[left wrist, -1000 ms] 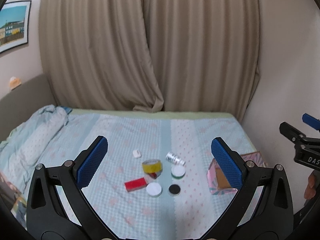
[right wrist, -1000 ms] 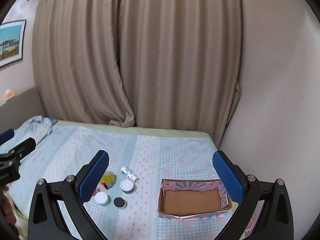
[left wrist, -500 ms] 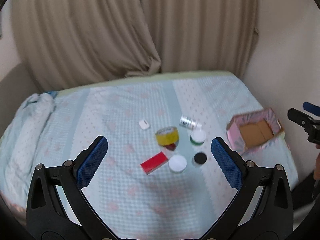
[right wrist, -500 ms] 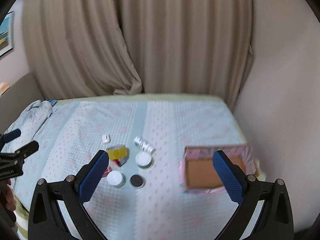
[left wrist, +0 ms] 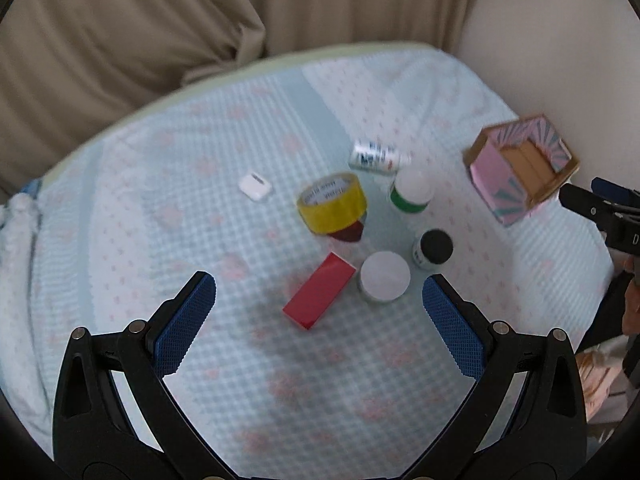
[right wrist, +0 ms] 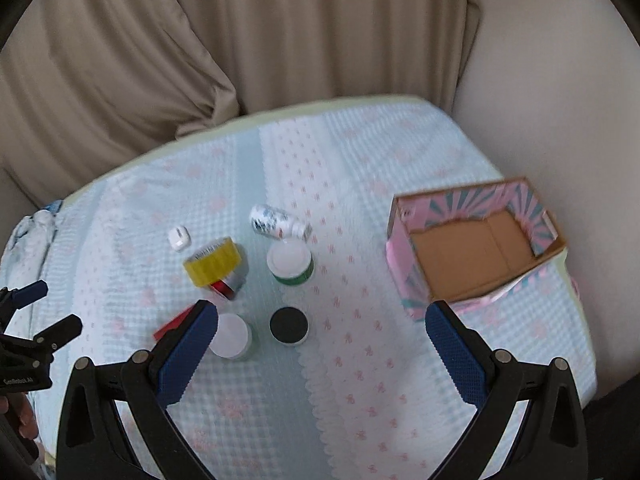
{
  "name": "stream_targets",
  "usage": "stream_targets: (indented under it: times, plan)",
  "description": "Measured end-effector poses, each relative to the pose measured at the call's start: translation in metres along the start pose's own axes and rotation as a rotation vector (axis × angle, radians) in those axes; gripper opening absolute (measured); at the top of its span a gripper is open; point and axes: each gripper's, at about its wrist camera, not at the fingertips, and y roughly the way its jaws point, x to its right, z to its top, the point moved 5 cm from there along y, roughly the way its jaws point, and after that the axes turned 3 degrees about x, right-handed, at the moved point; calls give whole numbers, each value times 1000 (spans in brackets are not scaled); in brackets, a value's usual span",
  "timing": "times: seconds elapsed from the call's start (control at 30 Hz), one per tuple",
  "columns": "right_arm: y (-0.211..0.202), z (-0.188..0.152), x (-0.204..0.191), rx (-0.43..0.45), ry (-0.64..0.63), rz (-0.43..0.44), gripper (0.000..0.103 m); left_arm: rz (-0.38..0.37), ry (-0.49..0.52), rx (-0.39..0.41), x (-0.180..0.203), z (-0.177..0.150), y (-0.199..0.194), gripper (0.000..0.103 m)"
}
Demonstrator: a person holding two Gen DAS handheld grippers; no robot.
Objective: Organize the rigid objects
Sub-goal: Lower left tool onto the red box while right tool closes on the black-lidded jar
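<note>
Right wrist view: red box [right wrist: 173, 325] mostly hidden behind the right gripper's left finger [right wrist: 188, 354]. Dark red item [right wrist: 221, 289] largely covered by yellow tape roll [right wrist: 213, 261]; identity unclear. Lying bottle [right wrist: 276, 221] label print blurred, unreadable. Left gripper [right wrist: 28, 336] cut by frame edge.

Background's just a bed [right wrist: 400, 360] with a light blue checked sheet [left wrist: 200, 240], pink dots all over it. Beige curtains [right wrist: 280, 40] hang right behind the bed, with plain wall [right wrist: 540, 100] beside the curtains.
</note>
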Motion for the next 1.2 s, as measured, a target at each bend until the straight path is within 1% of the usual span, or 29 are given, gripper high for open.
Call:
stream_targets:
  times: [0.1, 0.27, 0.3, 0.4, 0.47, 0.6, 0.67, 0.7, 0.77, 0.8, 0.83, 0.87, 0.9, 0.93, 0.97, 1.0, 1.03, 1.07, 1.1, 1.2]
  plan:
    - [35, -12, -4, -63, 19, -8, 103, -12, 49, -62, 6, -7, 43, 103]
    - [89, -29, -10, -162, 53, -17, 103, -29, 120, -159, 15, -21, 98, 102]
    - [100, -31, -10, -183, 62, -21, 103, -30, 138, -184, 16, -26, 113, 102]
    - [129, -38, -9, -242, 99, -38, 103, -23, 179, -230, 18, -36, 142, 102]
    - [150, -43, -8, -292, 137, -38, 103, -14, 196, -258, 18, -43, 157, 102]
    - [186, -53, -12, -381, 180, -43, 103, -5, 221, -331, 16, -57, 187, 97]
    - [202, -58, -15, -427, 198, -46, 103, -3, 238, -351, 17, -62, 196, 96]
    - [209, -60, -16, -448, 203, -48, 103, -1, 252, -361, 19, -64, 202, 94]
    - [221, -65, -20, -484, 204, -53, 102, -2, 269, -371, 21, -67, 208, 88]
    - [226, -67, -22, -500, 200, -57, 99, -3, 278, -378, 23, -68, 211, 83]
    - [230, -69, -25, -518, 197, -56, 94, -4, 284, -383, 25, -69, 213, 80]
    - [234, -71, -27, -534, 198, -52, 90, -3, 290, -388, 26, -70, 215, 79]
    - [237, -73, -29, -547, 200, -50, 88, 2, 296, -394, 27, -71, 218, 76]
    - [239, -74, -30, -556, 203, -46, 84, 3, 298, -398, 27, -71, 219, 70]
    - [242, -74, -31, -563, 204, -43, 80, 6, 299, -402, 28, -71, 221, 68]
    - [244, -74, -32, -568, 204, -42, 76, 16, 305, -404, 27, -71, 222, 63]
    - [246, -75, -33, -578, 200, -40, 67, 29, 313, -404, 27, -70, 225, 53]
    - [247, -75, -34, -588, 197, -37, 56, 48, 324, -403, 25, -70, 226, 51]
    - [249, -76, -35, -599, 197, -28, 52, 39, 324, -408, 25, -70, 227, 50]
    - [254, -76, -37, -605, 198, -20, 52, 32, 328, -413, 24, -70, 228, 49]
